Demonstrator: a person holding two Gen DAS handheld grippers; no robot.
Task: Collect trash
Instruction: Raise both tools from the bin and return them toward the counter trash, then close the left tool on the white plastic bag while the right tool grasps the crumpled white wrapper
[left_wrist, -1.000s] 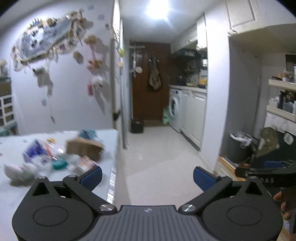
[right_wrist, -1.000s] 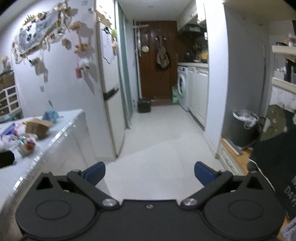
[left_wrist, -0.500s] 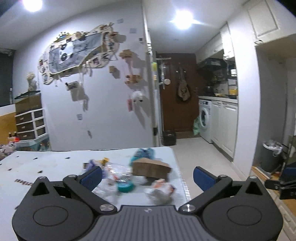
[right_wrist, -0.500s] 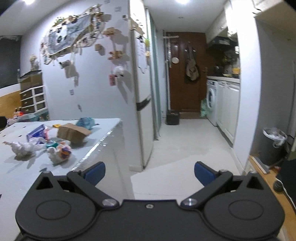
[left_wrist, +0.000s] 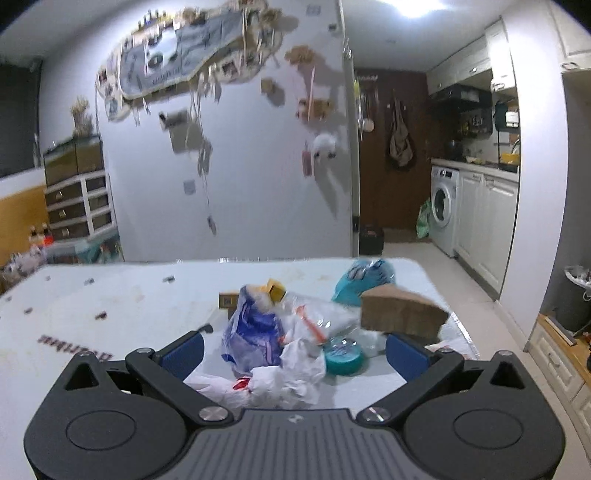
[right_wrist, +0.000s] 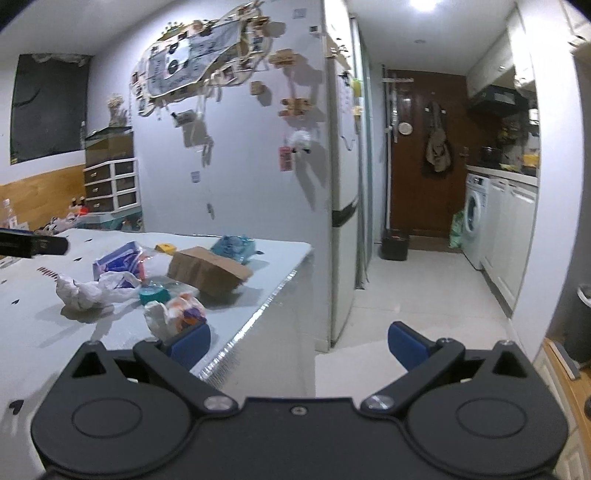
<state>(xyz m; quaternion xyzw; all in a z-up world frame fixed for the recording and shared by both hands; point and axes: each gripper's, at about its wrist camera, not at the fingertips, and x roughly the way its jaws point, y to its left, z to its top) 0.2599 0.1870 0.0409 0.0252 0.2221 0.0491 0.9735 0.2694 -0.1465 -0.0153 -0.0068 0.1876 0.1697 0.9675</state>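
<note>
A small heap of trash lies near the right end of a white tabletop. In the left wrist view the heap sits just beyond the left gripper, whose blue-padded jaws are spread wide with nothing between them. Nearest is a crumpled white plastic bag; touching it on the left is a blue and purple plastic wrapper, and just right of it a round teal lid or tub, blurred enough that I cannot tell which. Behind these lie clear plastic film with an orange streak, a small yellow box, a flattened brown cardboard box at the right, and a crumpled teal bag at the far right corner.

In the right wrist view the right gripper is also wide apart and holds nothing, hovering over the table's right edge. A white wrapper with orange and purple print lies just beyond its left pad. Past the table stand a tall white fridge, a brown door and a white washing machine.
</note>
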